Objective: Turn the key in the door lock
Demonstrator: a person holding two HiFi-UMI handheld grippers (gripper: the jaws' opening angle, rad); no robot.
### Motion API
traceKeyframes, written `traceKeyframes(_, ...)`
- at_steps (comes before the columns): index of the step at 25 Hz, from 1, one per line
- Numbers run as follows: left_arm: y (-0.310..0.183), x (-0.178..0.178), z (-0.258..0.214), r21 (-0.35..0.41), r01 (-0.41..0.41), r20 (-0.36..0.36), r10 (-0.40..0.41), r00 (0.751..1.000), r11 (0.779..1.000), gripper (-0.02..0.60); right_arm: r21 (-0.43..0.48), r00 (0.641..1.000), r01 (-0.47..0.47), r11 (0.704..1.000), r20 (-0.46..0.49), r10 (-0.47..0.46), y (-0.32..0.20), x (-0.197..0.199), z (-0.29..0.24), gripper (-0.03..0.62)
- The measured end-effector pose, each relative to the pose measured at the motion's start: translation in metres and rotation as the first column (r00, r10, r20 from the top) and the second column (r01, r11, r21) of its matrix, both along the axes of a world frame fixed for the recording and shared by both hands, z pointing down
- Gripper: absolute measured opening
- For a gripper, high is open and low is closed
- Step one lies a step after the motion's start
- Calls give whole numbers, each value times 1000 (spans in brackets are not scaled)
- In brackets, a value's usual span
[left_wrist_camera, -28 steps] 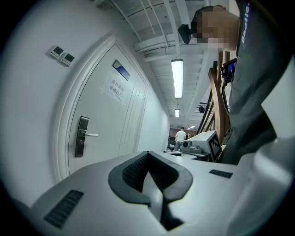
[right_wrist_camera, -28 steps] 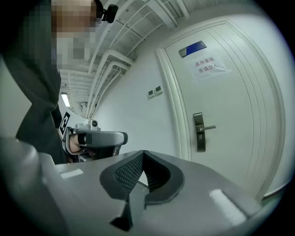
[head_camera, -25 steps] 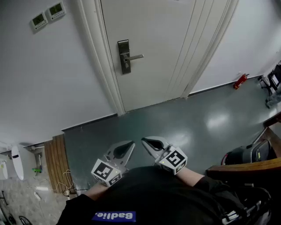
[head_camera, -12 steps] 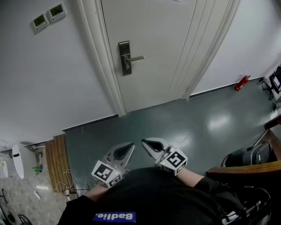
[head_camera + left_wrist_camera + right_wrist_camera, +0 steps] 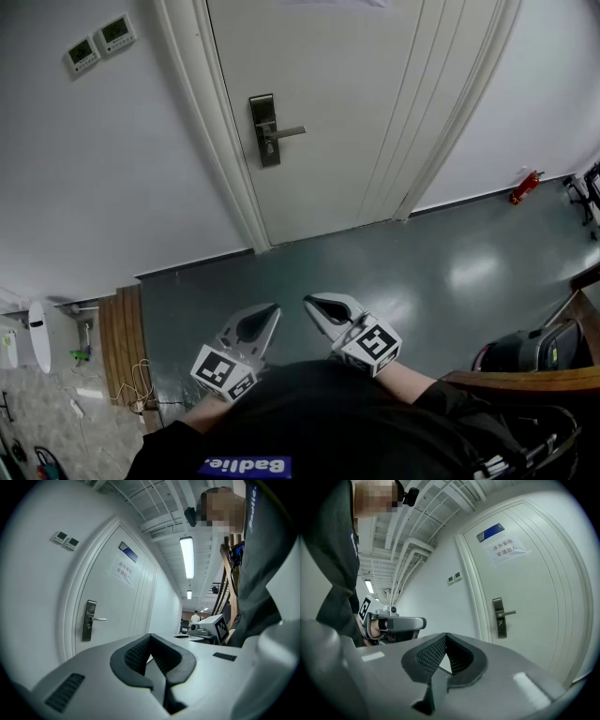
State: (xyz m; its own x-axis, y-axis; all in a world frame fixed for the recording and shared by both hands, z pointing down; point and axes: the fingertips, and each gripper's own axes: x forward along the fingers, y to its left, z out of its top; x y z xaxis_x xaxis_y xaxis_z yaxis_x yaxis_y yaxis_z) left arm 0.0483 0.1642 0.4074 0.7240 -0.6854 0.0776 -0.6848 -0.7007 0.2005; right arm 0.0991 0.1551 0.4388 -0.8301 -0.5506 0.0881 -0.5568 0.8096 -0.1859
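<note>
Low and near, against a dark shirt (image 5: 319, 422): left gripper (image 5: 273, 310) and right gripper (image 5: 308, 302), side by side, tips close but not touching, both aimed toward the far wall. Left gripper narrow, with jaws met at the tips around nothing. Right gripper the same, closed tip to tip and empty.

Far off, across the grey floor (image 5: 394, 262): a white door (image 5: 347, 103), closed in its frame. On the door's left side, a dark lock plate (image 5: 263, 129) with a lever handle (image 5: 289, 132) jutting right, well apart from both grippers. Key too small to make out on the plate.

Higher on the door, a paper notice (image 5: 505, 549) under a blue sign (image 5: 491, 531). Left of the frame, two wall panels (image 5: 98, 42). Far right on the floor, by the wall, a red extinguisher (image 5: 525, 186).
</note>
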Motion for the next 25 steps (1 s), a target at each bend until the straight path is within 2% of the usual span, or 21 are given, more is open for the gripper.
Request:
traceKeyframes(5, -21, -2, 7, -2, 77, -2, -77, 997, 997, -8, -22, 1000, -5, 1000, 7, 5, -23, 17, 13, 3)
traceKeyframes(11, -75, -32, 11, 23, 90, -1, -90, 996, 996, -6, -44, 999, -23, 999, -49, 21, -73, -6, 32, 2)
traceKeyframes(21, -190, -98, 8, 46, -53, -19, 54, 998, 997, -6, -60, 986, -124, 991, -117, 116, -185, -80, 41, 3)
traceKeyframes(25, -225, -122, 5, 60, -107, -30, 109, 994, 992, -6, -67, 976, -196, 978, -108, 188, -224, -103, 38, 3)
